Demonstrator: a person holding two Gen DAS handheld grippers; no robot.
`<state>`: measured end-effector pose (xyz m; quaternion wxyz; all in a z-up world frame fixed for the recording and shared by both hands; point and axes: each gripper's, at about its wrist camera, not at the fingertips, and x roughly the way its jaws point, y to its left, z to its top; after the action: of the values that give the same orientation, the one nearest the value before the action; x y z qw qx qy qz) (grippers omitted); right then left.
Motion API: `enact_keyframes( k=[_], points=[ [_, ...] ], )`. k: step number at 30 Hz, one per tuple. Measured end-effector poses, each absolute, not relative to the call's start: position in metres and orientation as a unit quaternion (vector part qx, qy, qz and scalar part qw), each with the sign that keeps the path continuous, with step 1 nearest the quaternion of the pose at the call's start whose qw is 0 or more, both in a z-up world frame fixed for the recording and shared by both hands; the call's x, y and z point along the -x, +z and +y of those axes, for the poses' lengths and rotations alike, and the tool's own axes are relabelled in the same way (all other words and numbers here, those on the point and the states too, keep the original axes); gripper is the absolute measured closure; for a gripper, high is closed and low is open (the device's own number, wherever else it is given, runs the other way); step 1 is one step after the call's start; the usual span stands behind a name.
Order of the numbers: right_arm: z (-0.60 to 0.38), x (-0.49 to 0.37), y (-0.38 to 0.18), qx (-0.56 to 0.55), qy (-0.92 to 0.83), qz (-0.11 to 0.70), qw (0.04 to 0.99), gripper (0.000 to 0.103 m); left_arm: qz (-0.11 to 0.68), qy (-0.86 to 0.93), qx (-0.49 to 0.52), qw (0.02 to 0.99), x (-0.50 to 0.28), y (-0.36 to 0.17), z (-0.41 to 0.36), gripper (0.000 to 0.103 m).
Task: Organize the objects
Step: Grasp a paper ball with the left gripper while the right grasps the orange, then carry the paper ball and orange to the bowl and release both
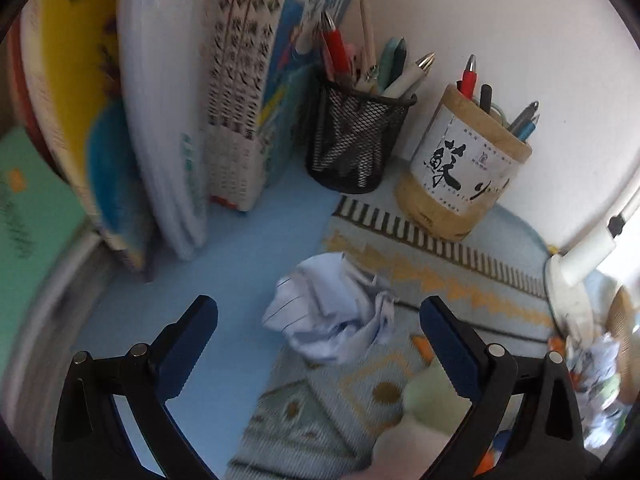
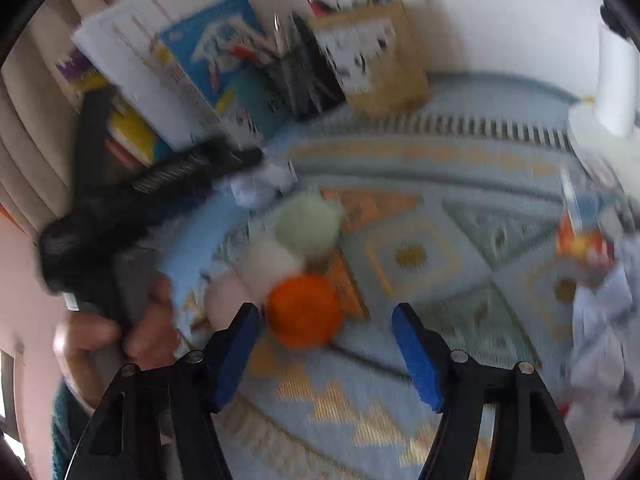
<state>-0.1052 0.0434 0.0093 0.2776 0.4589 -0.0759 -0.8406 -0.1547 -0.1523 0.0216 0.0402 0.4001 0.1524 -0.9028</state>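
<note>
A crumpled ball of lined white paper lies on the blue desk at the edge of a patterned mat. My left gripper is open, its blue pads on either side of the paper, just short of it. My right gripper is open and empty over the mat, close behind an orange ball. A pale green ball and two whitish balls lie beyond it. The crumpled paper shows further off, beside the left gripper's body.
Upright books stand at the back left. A black mesh pen cup and a tan cylindrical pen holder stand against the wall. A white lamp base and more crumpled paper are at the right.
</note>
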Motion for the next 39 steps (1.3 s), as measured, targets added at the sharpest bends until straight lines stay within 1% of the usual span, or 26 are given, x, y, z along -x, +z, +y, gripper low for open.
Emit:
enact_keyframes(
  k=[1, 2, 3, 4, 5, 6, 7, 8, 10, 15, 18, 21, 24, 26, 28, 32, 39],
  points=[
    [0.038, 0.105, 0.009, -0.454, -0.845, -0.058, 0.275, 0.034, 0.156, -0.903, -0.398, 0.037, 0.154, 0.019, -0.152, 0.004],
    [0.034, 0.104, 0.008, -0.453, -0.847, -0.044, 0.275, 0.035, 0.152, -0.903, -0.401, 0.036, 0.153, 0.019, -0.15, 0.014],
    [0.03, 0.101, 0.004, -0.456, -0.846, -0.031, 0.277, 0.038, 0.143, -0.903, -0.403, 0.034, 0.153, 0.019, -0.147, 0.019],
    [0.03, 0.098, 0.006, -0.449, -0.851, -0.023, 0.272, 0.046, 0.133, -0.904, -0.406, 0.032, 0.153, 0.018, -0.143, 0.028],
    [0.029, 0.096, 0.009, -0.445, -0.852, -0.022, 0.276, 0.057, 0.126, -0.903, -0.41, 0.031, 0.153, 0.017, -0.141, 0.042],
    [0.027, 0.096, 0.01, -0.438, -0.853, -0.021, 0.284, 0.064, 0.12, -0.903, -0.412, 0.027, 0.154, 0.017, -0.138, 0.051],
    [0.026, 0.095, 0.009, -0.436, -0.854, -0.017, 0.282, 0.065, 0.112, -0.906, -0.408, 0.009, 0.153, 0.018, -0.134, 0.058],
    [0.027, 0.094, 0.01, -0.431, -0.859, -0.014, 0.276, 0.065, 0.102, -0.911, -0.398, 0.006, 0.153, 0.02, -0.131, 0.059],
    [0.029, 0.088, 0.014, -0.417, -0.866, -0.02, 0.275, 0.065, 0.076, -0.924, -0.375, 0.008, 0.145, 0.027, -0.123, 0.059],
    [0.05, 0.075, 0.03, -0.416, -0.869, -0.038, 0.265, 0.065, 0.079, -0.936, -0.344, 0.002, 0.117, 0.051, -0.111, 0.06],
    [0.077, 0.05, 0.055, -0.401, -0.874, -0.051, 0.271, 0.065, 0.071, -0.943, -0.324, -0.017, 0.08, 0.075, -0.084, 0.06],
    [0.119, 0.018, 0.08, -0.371, -0.89, -0.055, 0.26, 0.065, 0.056, -0.949, -0.309, -0.034, 0.041, 0.088, -0.043, 0.06],
    [0.165, -0.006, 0.093, -0.351, -0.908, -0.062, 0.22, 0.065, 0.082, -0.949, -0.299, -0.061, 0.002, 0.086, -0.011, 0.06],
    [0.2, -0.021, 0.096, -0.35, -0.914, -0.073, 0.194, 0.065, 0.106, -0.943, -0.303, -0.082, -0.018, 0.076, 0.018, 0.06],
    [0.236, -0.036, 0.095, -0.351, -0.918, -0.08, 0.169, 0.065, 0.111, -0.939, -0.311, -0.097, -0.035, 0.069, 0.048, 0.06],
    [0.298, -0.064, 0.086, -0.345, -0.926, -0.093, 0.123, 0.065, 0.084, -0.939, -0.317, -0.105, -0.053, 0.065, 0.093, 0.06],
    [0.411, -0.101, 0.064, -0.354, -0.923, -0.142, 0.051, 0.065, 0.067, -0.93, -0.331, -0.145, -0.064, 0.075, 0.159, 0.06]
  ],
)
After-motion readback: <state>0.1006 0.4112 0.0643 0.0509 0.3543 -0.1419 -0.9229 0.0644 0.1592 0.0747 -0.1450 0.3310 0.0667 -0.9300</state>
